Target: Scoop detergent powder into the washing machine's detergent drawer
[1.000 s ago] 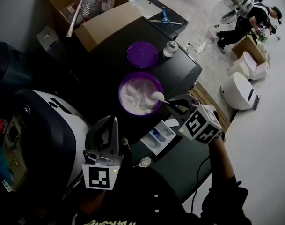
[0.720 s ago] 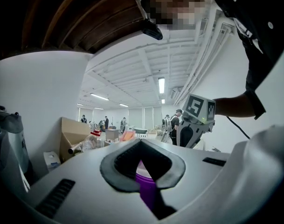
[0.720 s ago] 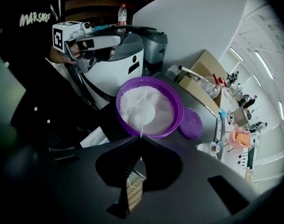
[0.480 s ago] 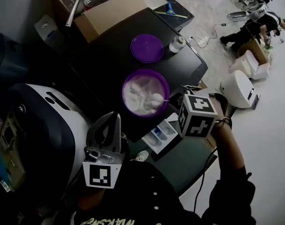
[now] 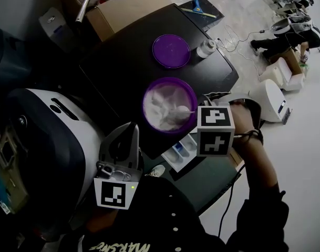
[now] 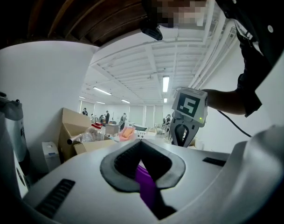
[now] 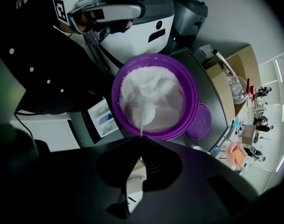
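- Black surface [image 5: 123, 62] carries a purple bowl [image 5: 170, 80] of white detergent powder [image 5: 160, 106], a purple lid [image 5: 171, 51] beyond it and a small white bottle [image 5: 206, 48] beside the lid.
- A cardboard box [image 5: 131, 7] stands at the far edge. The pale floor [image 5: 301, 156] holds white units [image 5: 267, 101], with people [image 5: 296, 33] well off.
- The detergent drawer [image 5: 182, 149] stands open just below the bowl.
- The right gripper [image 7: 141, 141] has its fingers clamped on a spoon [image 5: 179, 110].
- The left gripper [image 6: 141, 146] has its fingers together, with a purple sliver in the slot behind the tips.
- A second ago the spoon head was over the bowl's right rim; now it lies in the powder. The left gripper has kept its place.
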{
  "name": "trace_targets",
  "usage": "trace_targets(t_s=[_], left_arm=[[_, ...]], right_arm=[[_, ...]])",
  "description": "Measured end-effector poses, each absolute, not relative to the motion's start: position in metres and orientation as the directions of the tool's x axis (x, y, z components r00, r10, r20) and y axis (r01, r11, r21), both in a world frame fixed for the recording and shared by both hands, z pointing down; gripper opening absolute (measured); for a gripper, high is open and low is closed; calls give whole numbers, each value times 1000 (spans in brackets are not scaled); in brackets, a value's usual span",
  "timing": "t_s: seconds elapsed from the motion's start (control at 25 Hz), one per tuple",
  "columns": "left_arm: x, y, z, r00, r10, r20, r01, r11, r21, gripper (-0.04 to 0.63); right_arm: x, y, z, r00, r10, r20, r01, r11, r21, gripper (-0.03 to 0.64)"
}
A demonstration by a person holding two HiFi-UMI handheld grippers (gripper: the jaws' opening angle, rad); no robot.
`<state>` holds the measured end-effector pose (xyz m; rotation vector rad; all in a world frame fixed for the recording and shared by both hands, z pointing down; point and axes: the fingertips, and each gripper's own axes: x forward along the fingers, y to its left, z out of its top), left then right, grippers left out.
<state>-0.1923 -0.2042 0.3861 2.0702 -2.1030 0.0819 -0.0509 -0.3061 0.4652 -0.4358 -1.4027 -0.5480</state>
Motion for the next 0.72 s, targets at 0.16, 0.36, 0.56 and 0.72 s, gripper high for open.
trace_targets(t_s=[0.16, 0.36, 0.56, 0.72], left_arm=[[-197, -207, 389, -14, -984, 178, -994, 32, 100, 14], [-202, -207, 391, -23, -983, 182, -993, 44, 108, 14], [-207, -207, 391, -31, -982, 186, -992, 53, 116, 14], [-210, -205, 392, -37, -982, 186, -991, 60, 118, 14]], right_arm=[[-50, -305, 465, 157, -120, 980, 641, 767, -9, 32], [-47, -296, 465, 255, -82, 963, 689, 714, -122, 32], [-44, -285, 461, 300, 63, 952, 665, 702, -256, 32], [-44, -283, 460, 283, 193, 939, 606, 723, -332, 32]])
